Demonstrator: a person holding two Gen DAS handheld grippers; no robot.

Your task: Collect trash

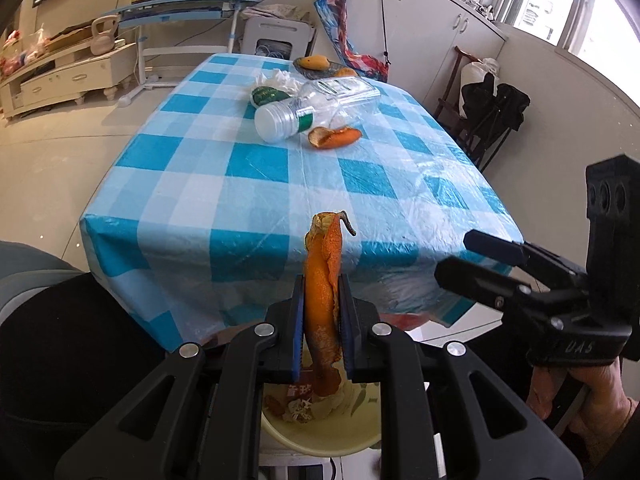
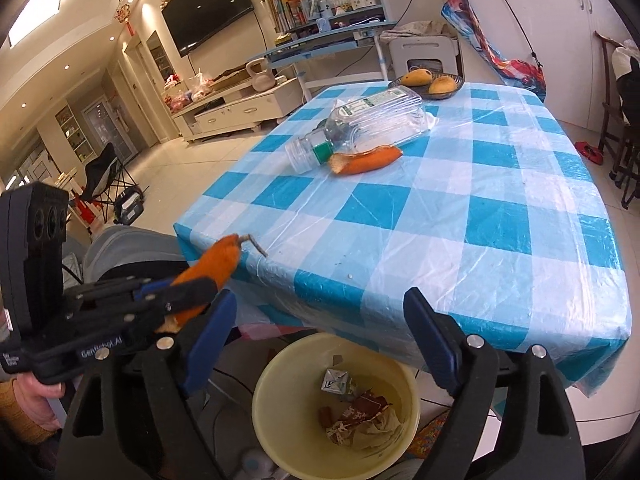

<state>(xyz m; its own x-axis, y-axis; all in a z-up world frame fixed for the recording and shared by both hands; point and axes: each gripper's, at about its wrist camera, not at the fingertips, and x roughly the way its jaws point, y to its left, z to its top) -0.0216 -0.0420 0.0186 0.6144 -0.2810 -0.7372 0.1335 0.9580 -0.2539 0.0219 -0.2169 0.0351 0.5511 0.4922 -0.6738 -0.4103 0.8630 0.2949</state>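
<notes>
My left gripper (image 1: pixel 322 320) is shut on an orange mango peel (image 1: pixel 322 280), held upright just off the table's near edge, above a yellow trash bin (image 1: pixel 320 436). In the right wrist view the same left gripper (image 2: pixel 200 292) holds the peel (image 2: pixel 212 268) to the left of the bin (image 2: pixel 280 420), which holds wrappers and scraps. My right gripper (image 2: pixel 320 344) is open and empty above the bin; it also shows in the left wrist view (image 1: pixel 456 258). On the table lie another peel (image 2: pixel 366 160), a clear plastic bottle (image 2: pixel 360 124) and crumpled tissue (image 1: pixel 280 80).
The table has a blue-and-white checked cloth (image 2: pixel 480 220). A bowl with mangoes (image 2: pixel 430 82) stands at its far edge. A green-labelled packet (image 1: pixel 266 96) lies by the tissue. Chairs (image 2: pixel 620 120) stand to the right; a desk and TV cabinet stand beyond.
</notes>
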